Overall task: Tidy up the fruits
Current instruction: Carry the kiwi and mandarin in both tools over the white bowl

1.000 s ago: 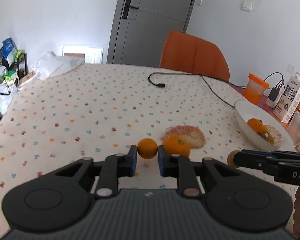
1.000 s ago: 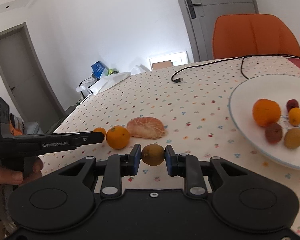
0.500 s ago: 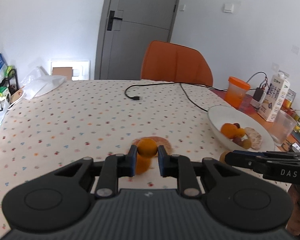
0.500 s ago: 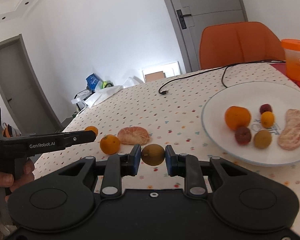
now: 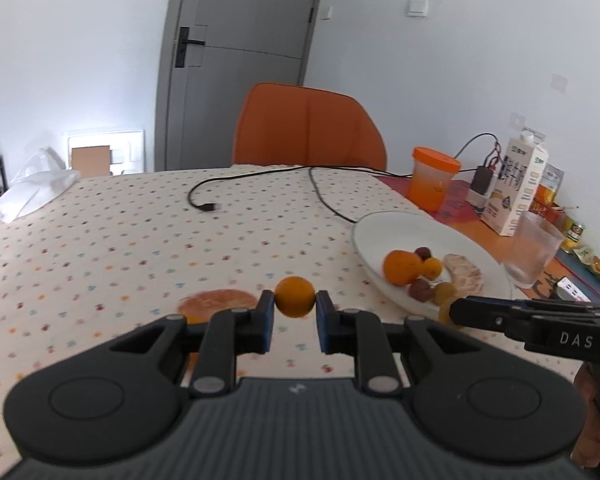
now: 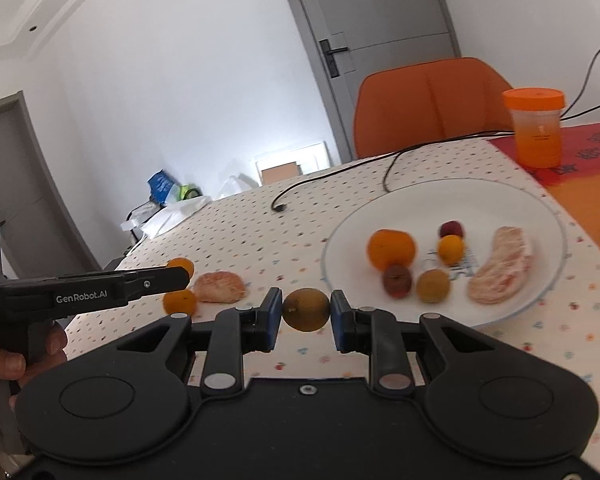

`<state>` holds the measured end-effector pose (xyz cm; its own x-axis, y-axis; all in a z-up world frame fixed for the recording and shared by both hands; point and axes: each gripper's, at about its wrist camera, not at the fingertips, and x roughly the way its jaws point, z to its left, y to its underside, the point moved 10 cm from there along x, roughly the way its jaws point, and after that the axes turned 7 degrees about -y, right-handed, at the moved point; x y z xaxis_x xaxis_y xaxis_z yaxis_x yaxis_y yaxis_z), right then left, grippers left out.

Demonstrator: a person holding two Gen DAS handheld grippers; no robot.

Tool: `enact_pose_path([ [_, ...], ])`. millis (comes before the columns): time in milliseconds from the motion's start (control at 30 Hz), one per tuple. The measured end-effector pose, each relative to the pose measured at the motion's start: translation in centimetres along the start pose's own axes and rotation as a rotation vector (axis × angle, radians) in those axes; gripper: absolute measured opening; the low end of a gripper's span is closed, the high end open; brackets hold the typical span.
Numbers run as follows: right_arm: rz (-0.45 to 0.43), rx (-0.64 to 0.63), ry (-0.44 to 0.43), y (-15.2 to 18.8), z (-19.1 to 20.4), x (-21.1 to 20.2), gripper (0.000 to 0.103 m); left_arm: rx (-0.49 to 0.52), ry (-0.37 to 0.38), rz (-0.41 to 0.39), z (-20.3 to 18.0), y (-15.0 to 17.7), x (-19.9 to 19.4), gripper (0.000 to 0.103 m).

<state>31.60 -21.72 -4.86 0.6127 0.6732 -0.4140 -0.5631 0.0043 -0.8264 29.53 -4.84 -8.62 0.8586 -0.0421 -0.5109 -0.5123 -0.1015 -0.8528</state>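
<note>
Both my grippers have swung toward the white plate (image 6: 548,216) since a second ago, left gripper (image 5: 295,318) clamped on a small orange (image 5: 295,297), right gripper (image 6: 306,322) on a brownish fruit (image 6: 306,309) (five fruits already plated), leaving a peeled citrus (image 6: 219,287) and another orange (image 6: 180,301) on the tablecloth (image 5: 100,240).

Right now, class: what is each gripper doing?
Left gripper: shut on a small orange fruit.
Right gripper: shut on a brownish-green fruit.

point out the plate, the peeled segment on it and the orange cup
plate (image 6: 512,204), right wrist view, bare far part inside the rim
peeled segment (image 6: 500,266), right wrist view, its middle
orange cup (image 6: 538,138), right wrist view, its side wall
</note>
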Motion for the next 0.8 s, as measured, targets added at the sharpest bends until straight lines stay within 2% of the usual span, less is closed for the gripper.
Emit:
enact_pose_path([
  [333,-0.031,0.015,0.057,-0.8,-2.9,-2.3,0.024,0.022,0.068,0.003,-4.0,-0.6,1.3,0.020],
  [800,-0.073,0.038,0.111,-2.0,-6.4,-3.8,0.024,0.068,0.109,-0.007,-8.4,-2.6,3.6,0.020],
])
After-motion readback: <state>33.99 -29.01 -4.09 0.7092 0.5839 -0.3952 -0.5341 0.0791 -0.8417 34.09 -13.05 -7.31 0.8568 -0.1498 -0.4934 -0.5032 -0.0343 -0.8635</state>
